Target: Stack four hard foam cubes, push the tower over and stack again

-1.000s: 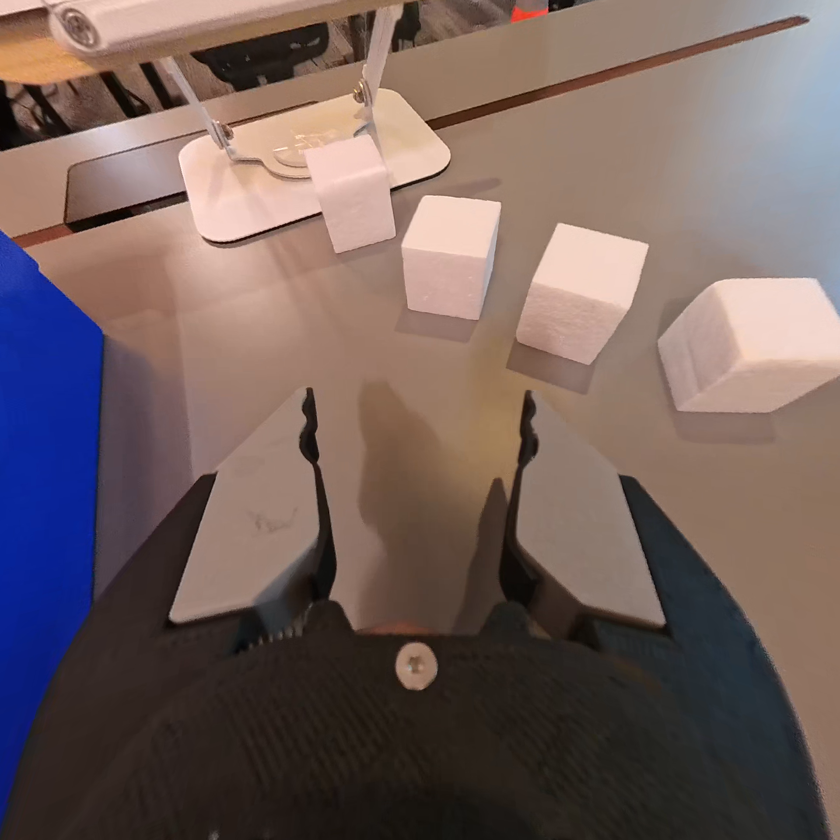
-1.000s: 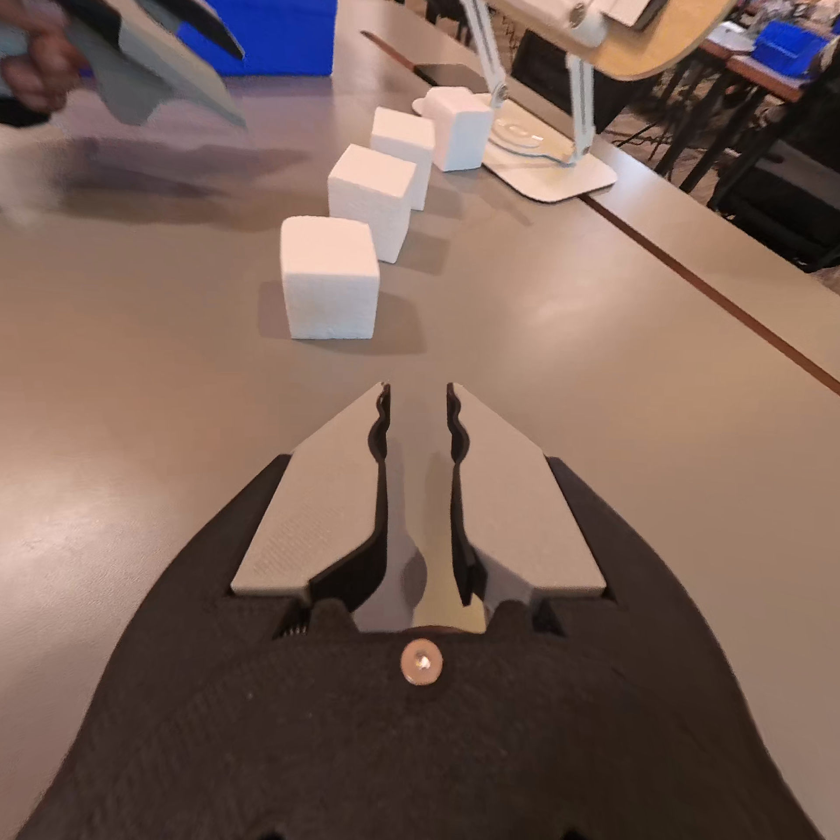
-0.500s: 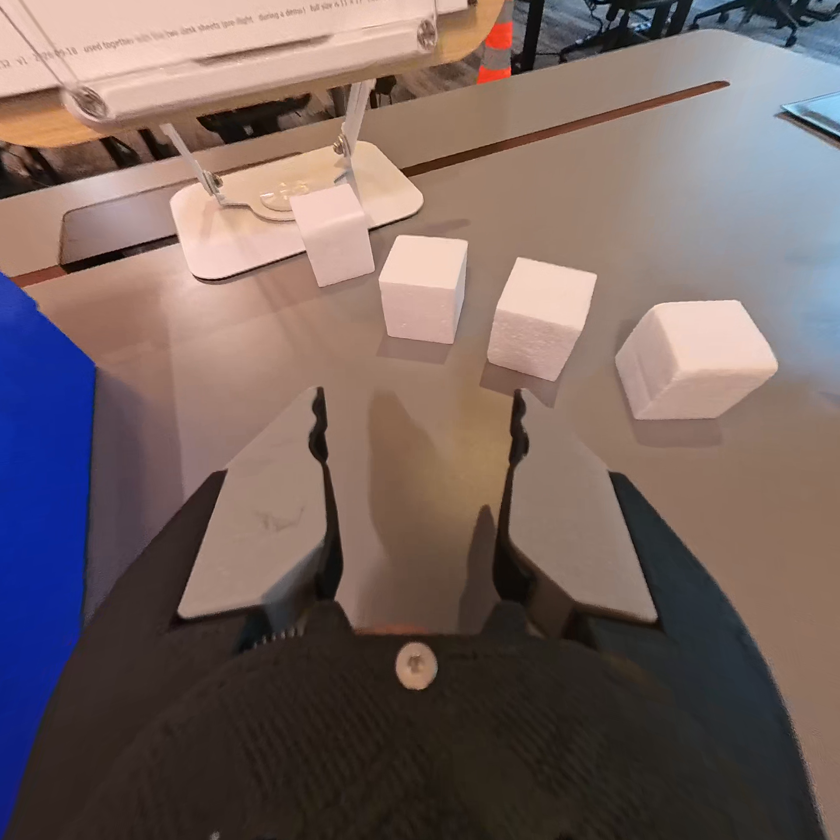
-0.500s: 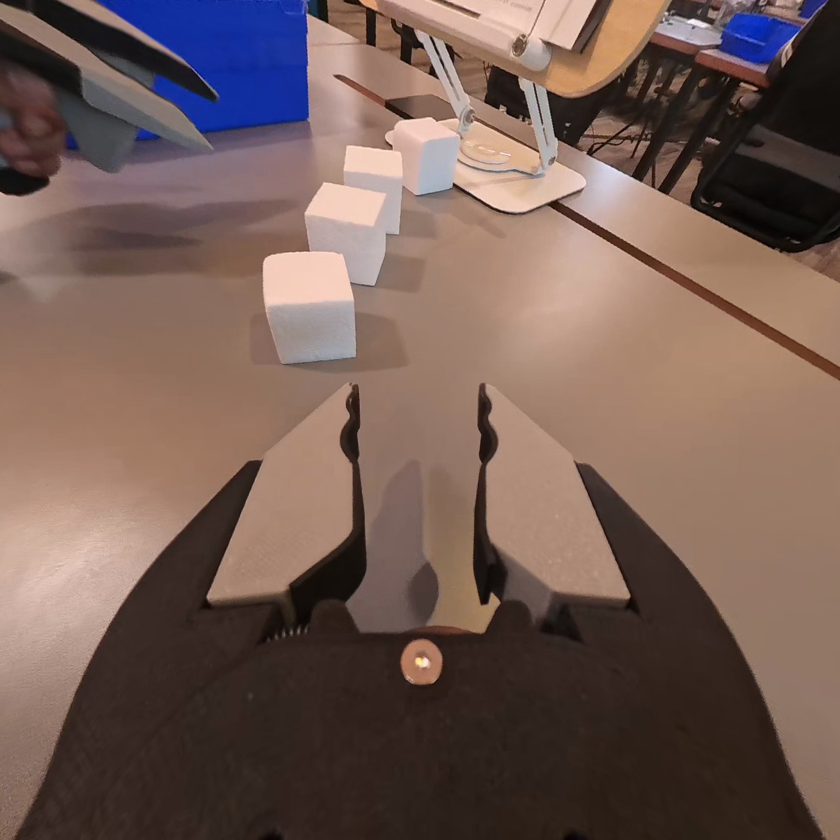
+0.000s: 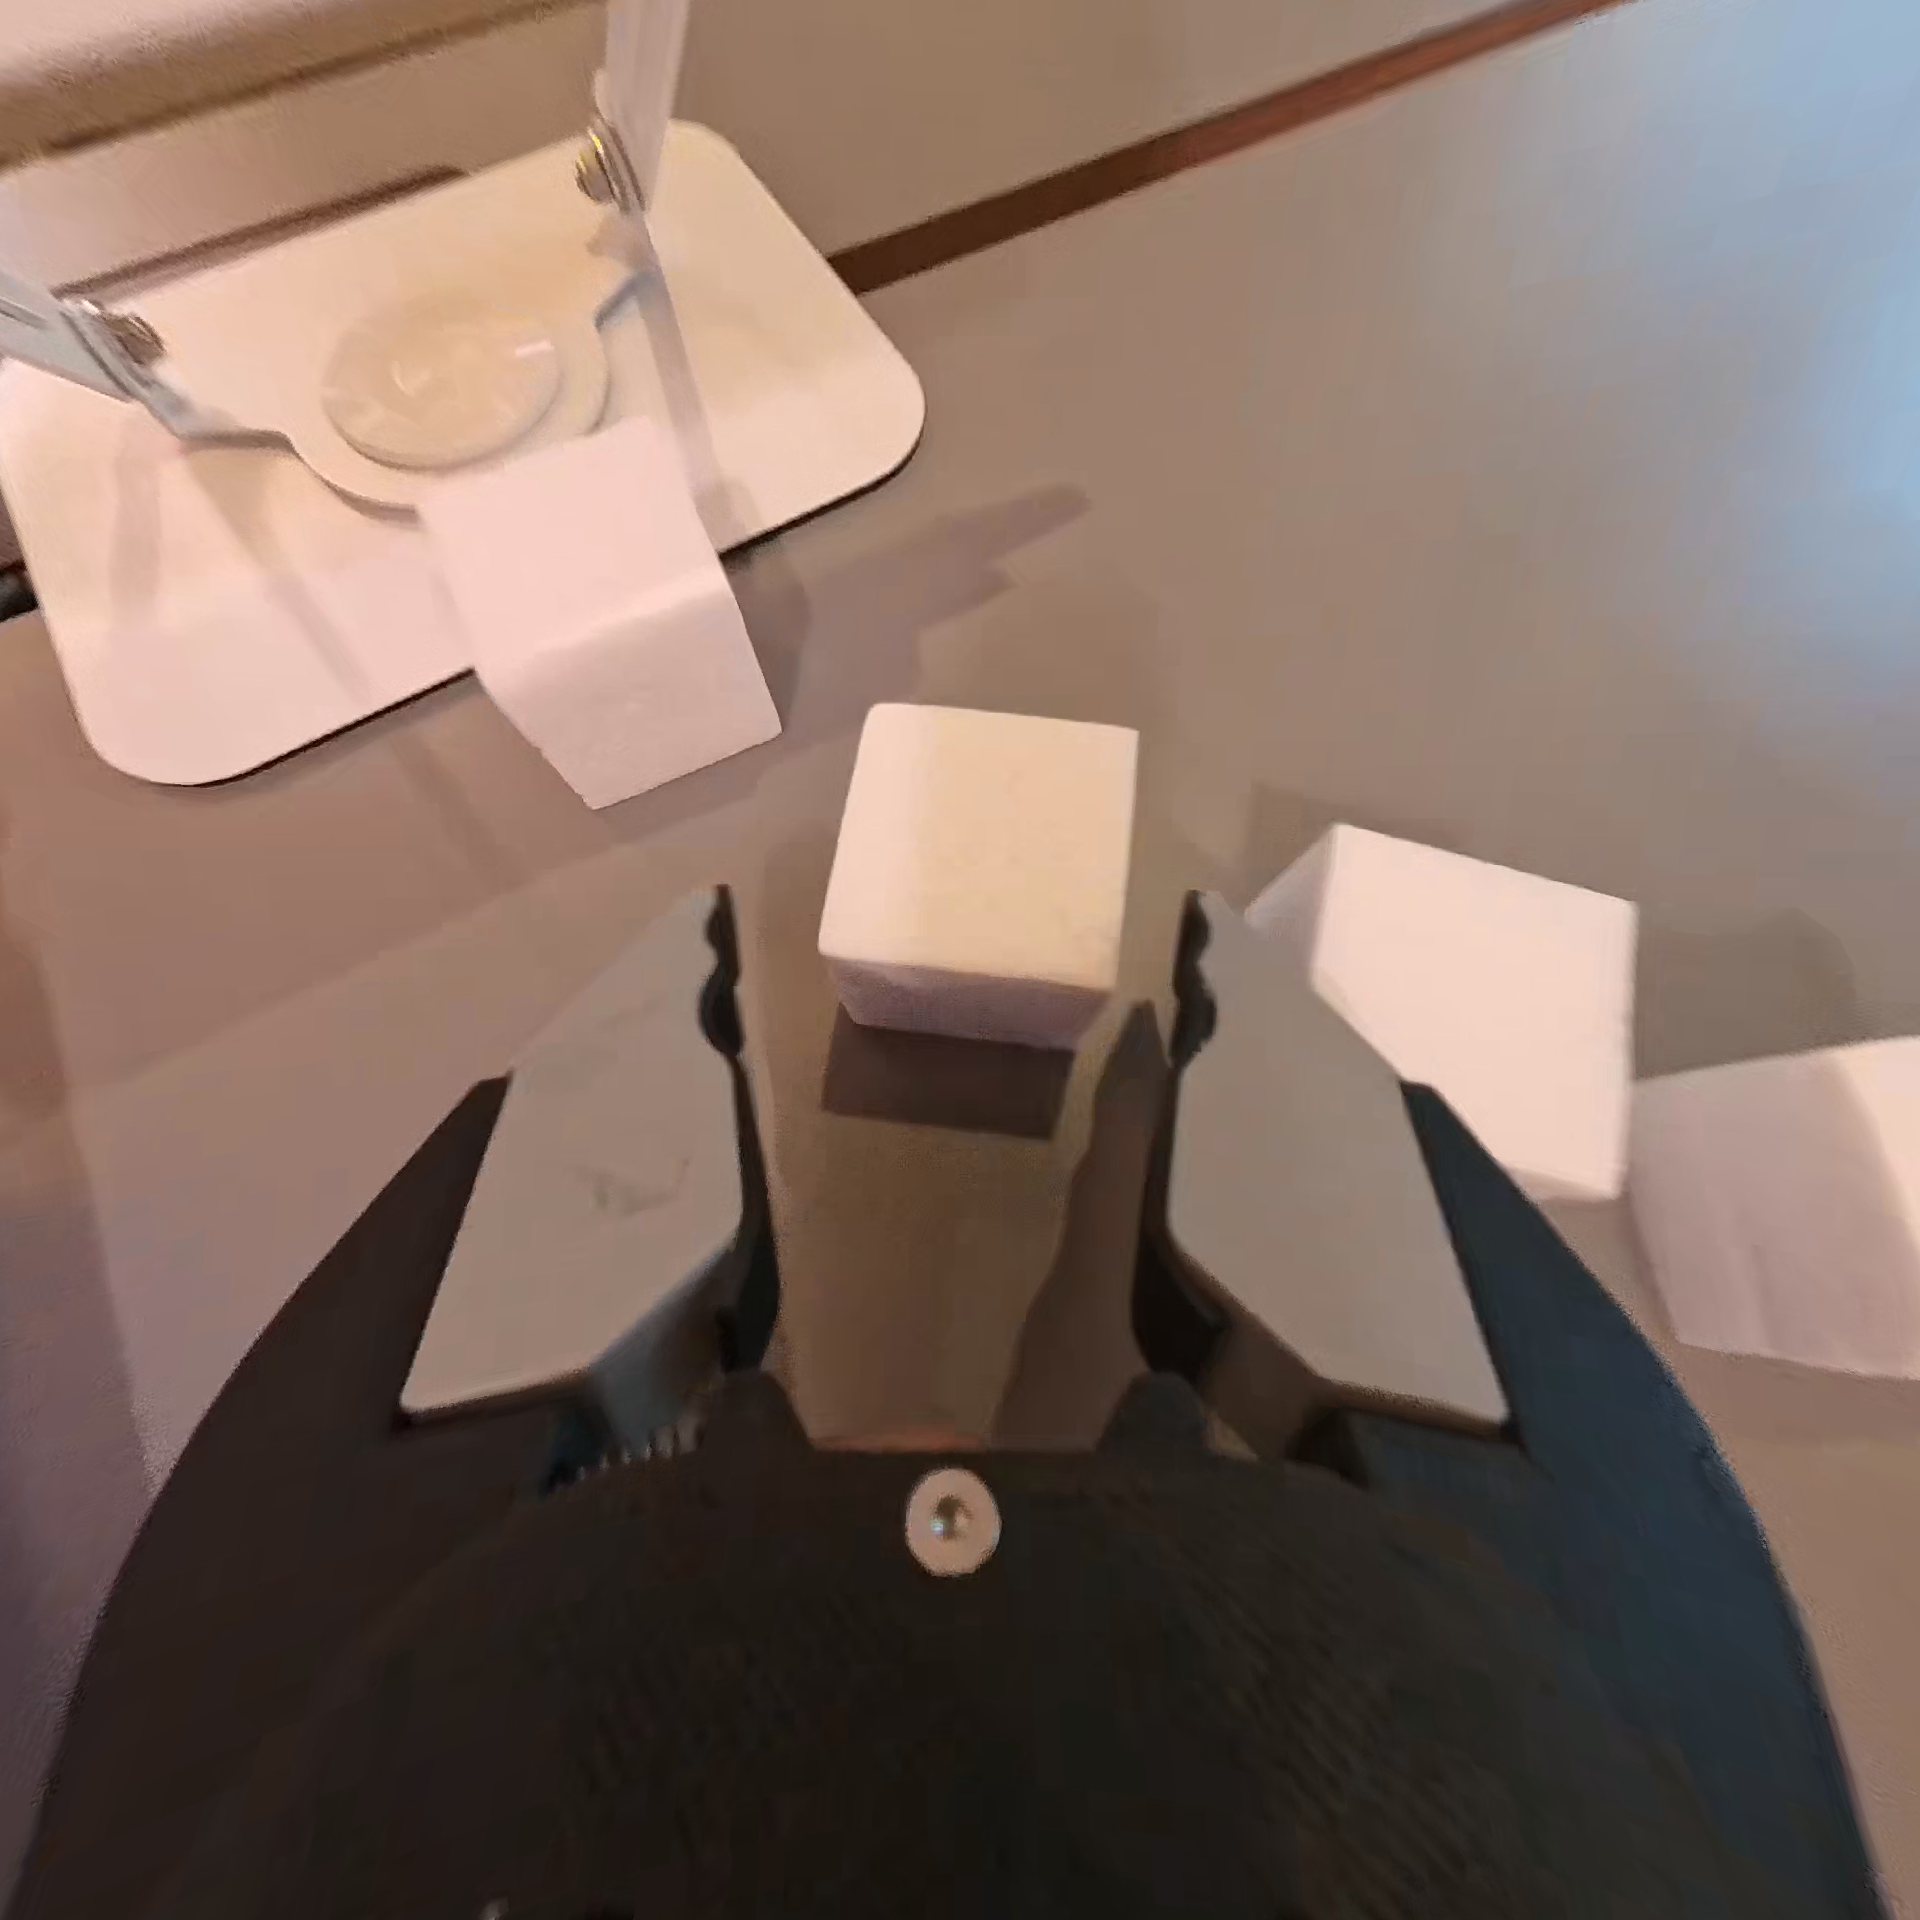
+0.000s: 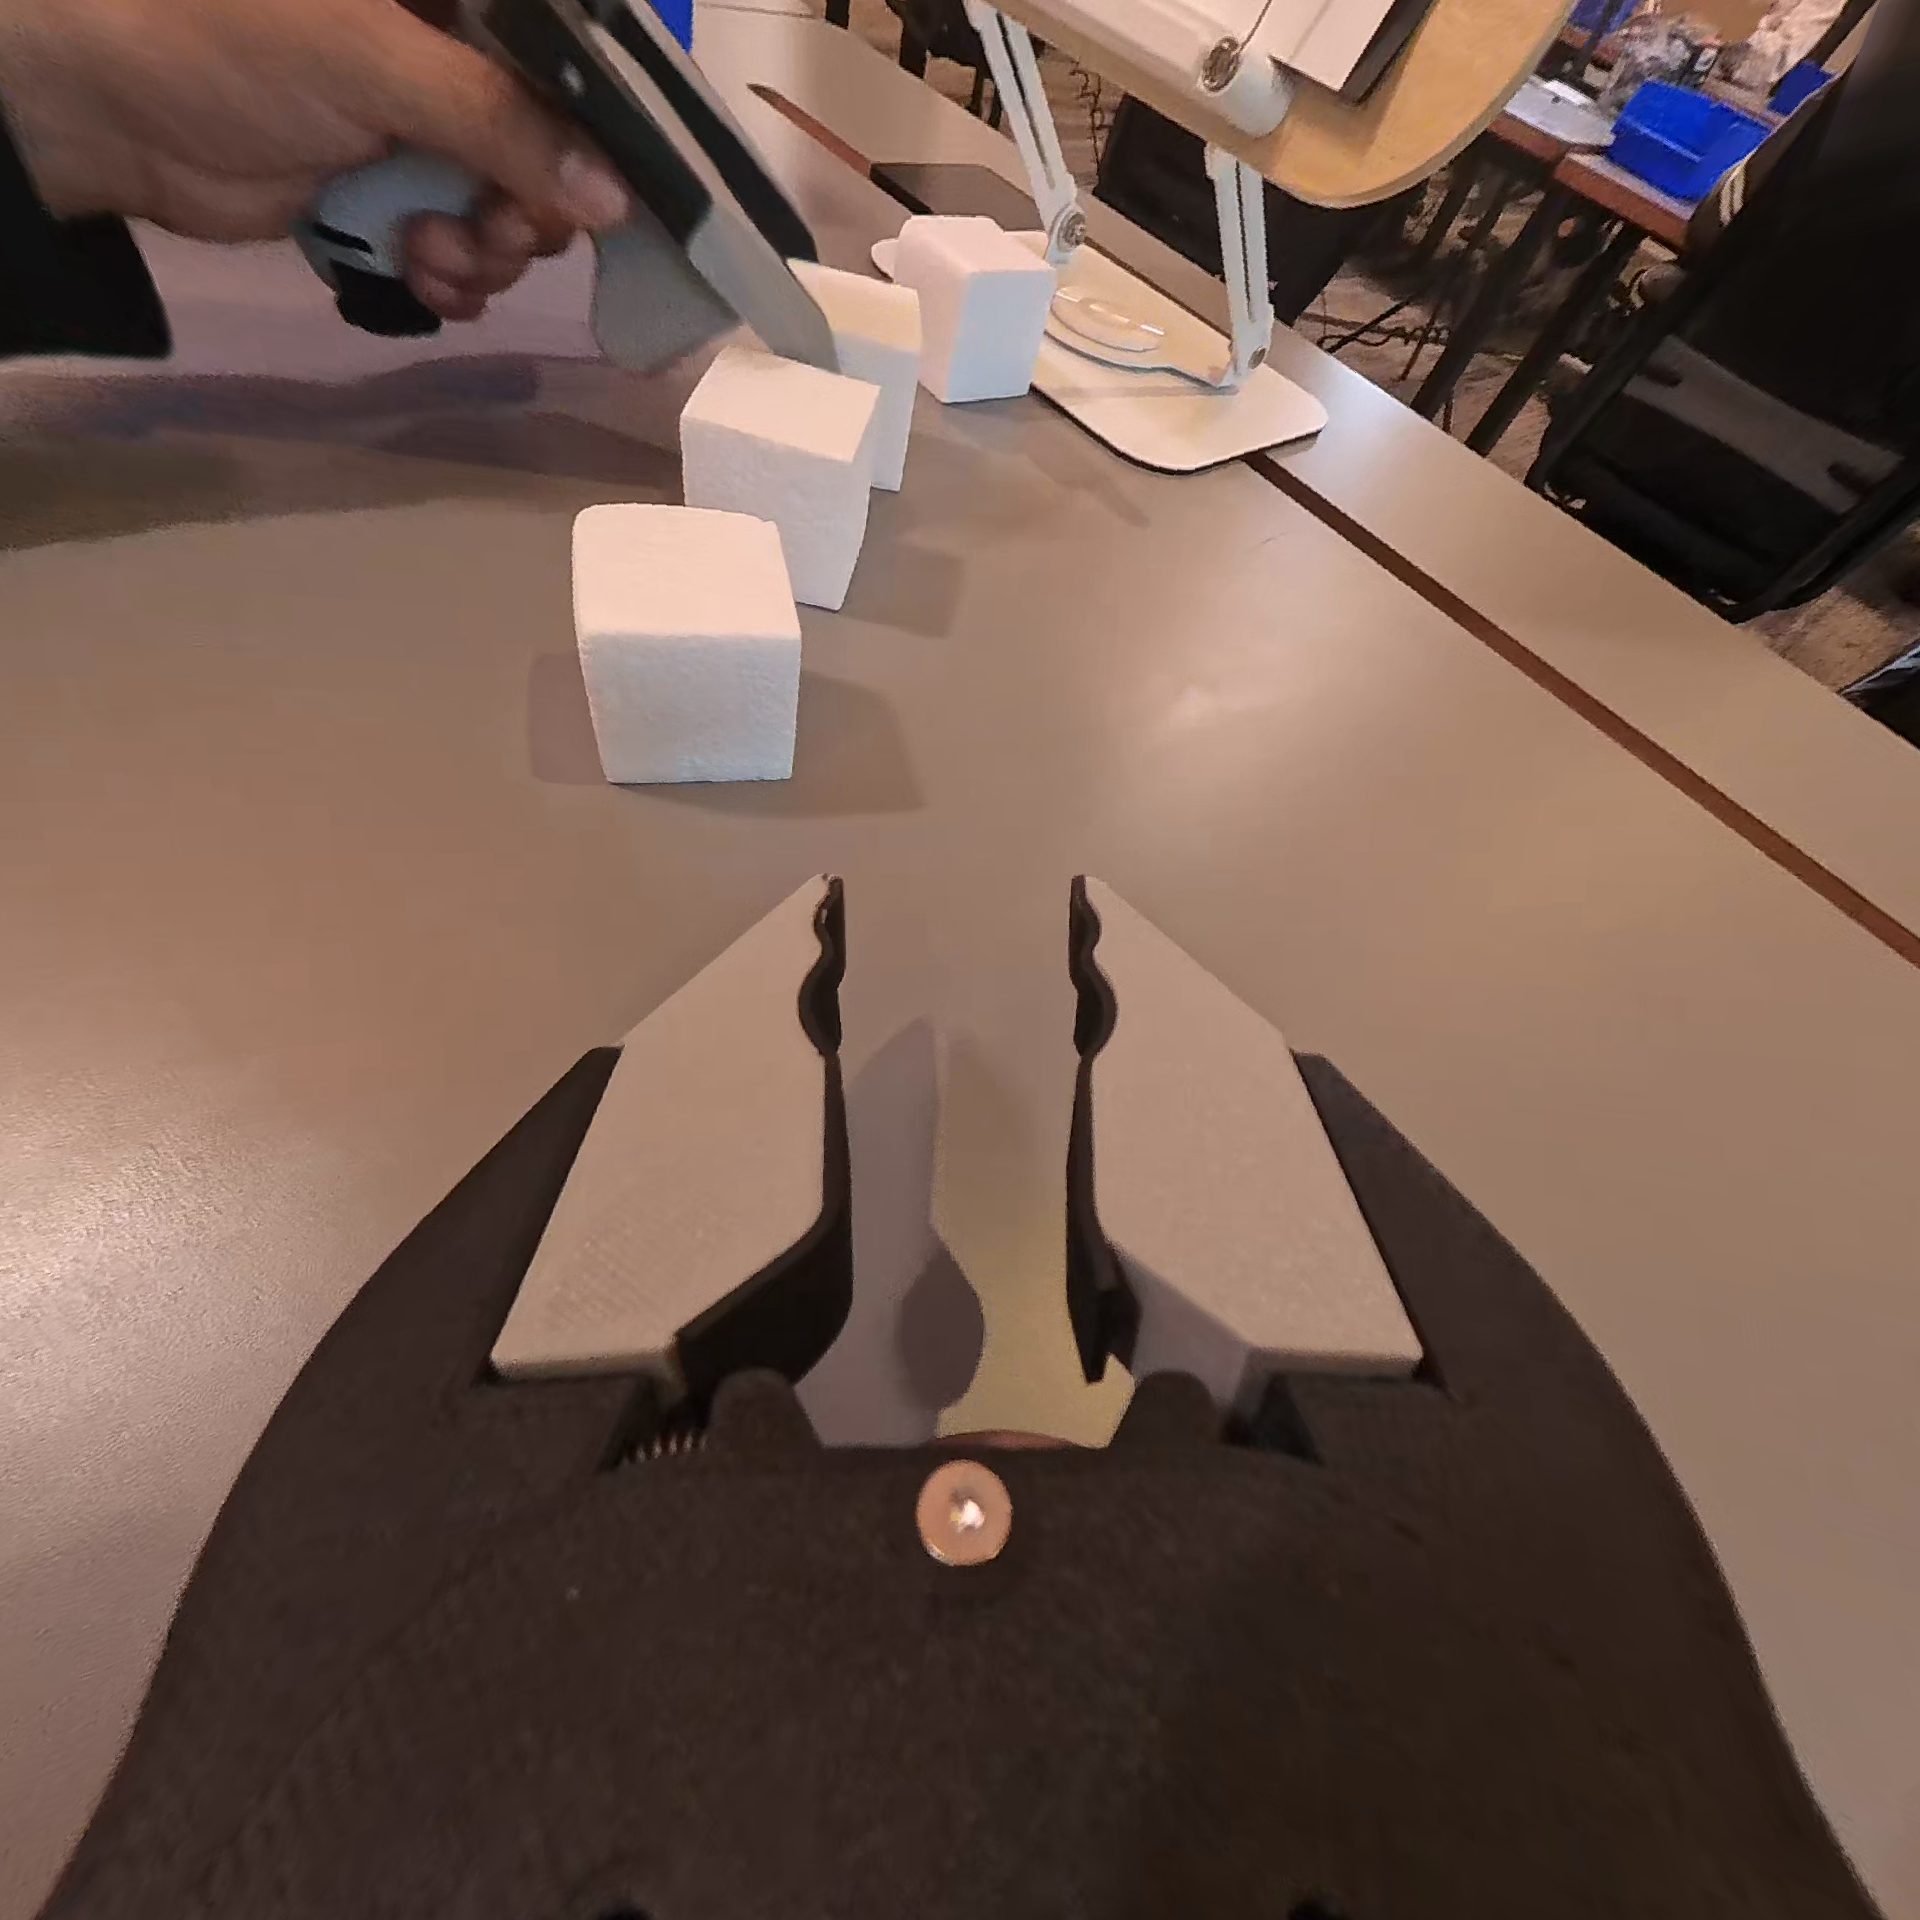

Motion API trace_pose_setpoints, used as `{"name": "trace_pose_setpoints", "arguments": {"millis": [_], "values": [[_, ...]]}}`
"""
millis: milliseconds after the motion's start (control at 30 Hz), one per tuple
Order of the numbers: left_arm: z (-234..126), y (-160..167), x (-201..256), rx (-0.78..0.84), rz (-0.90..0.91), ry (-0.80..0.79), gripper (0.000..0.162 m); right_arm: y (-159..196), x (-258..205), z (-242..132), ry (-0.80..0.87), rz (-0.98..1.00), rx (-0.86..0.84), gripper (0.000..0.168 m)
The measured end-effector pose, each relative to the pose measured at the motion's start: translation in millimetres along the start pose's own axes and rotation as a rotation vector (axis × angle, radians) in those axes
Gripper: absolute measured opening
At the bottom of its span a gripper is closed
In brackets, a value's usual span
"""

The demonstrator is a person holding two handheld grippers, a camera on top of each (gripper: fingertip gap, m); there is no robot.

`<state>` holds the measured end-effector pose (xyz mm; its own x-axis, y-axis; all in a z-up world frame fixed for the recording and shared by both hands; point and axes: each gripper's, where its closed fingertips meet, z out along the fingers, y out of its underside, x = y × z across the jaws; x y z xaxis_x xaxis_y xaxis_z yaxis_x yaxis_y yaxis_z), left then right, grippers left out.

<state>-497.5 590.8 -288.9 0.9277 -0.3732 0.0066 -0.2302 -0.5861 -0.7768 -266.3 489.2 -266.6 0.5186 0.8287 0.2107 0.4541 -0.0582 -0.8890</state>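
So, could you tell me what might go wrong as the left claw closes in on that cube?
1. The left claw is open around the second cube, but its right finger is close to the third cube and may nudge it.
2. The first cube leans on the white stand base; it could slip.
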Motion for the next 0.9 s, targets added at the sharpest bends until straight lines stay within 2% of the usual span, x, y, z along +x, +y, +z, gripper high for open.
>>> {"name": "trace_pose_setpoints", "arguments": {"millis": [33,100,167,233,367,433,500,567,633,667,700,767,833,900], "values": [[8,4,-1,-0.035,0.010,0.004,0.061,0,1,0,-0.002,0.006,0.004,0.041],[13,7,-4,-0.065,0.000,-0.007,0.057,-1,1,-1,-0.009,0.014,0.006,0.040],[-2,4,-6,-0.065,-0.010,-0.026,0.057,-1,0,-1,-0.014,0.010,0.004,0.040],[-40,-9,-12,-0.007,0.014,-0.068,0.057,-2,-2,-2,-0.019,-0.002,0.006,0.039],[-159,-39,-68,0.151,0.042,-0.273,0.058,-1,-6,-1,-0.029,-0.016,-0.002,0.039],[-207,-32,-112,0.150,-0.010,-0.357,0.057,-2,-10,0,-0.038,-0.021,-0.004,0.039],[-230,-1,-158,0.070,-0.107,-0.390,0.058,-3,-13,0,-0.045,-0.033,-0.005,0.039],[-231,32,-197,0.028,-0.205,-0.384,0.058,-3,-16,0,-0.050,-0.049,-0.009,0.039],[-216,67,-216,-0.030,-0.300,-0.320,0.058,-3,-18,1,-0.049,-0.065,-0.010,0.038],[-209,84,-222,-0.078,-0.344,-0.304,0.064,-3,-18,1,-0.046,-0.071,-0.011,0.038],[-204,94,-225,-0.105,-0.377,-0.306,0.078,-2,-18,1,-0.042,-0.074,-0.013,0.038],[-206,83,-222,-0.045,-0.377,-0.324,0.081,0,-16,2,-0.034,-0.071,-0.019,0.038],[-215,44,-201,0.087,-0.306,-0.325,0.080,1,-14,2,-0.031,-0.060,-0.020,0.038],[-215,3,-155,0.165,-0.204,-0.250,0.080,1,-12,2,-0.034,-0.048,-0.020,0.037]]}}
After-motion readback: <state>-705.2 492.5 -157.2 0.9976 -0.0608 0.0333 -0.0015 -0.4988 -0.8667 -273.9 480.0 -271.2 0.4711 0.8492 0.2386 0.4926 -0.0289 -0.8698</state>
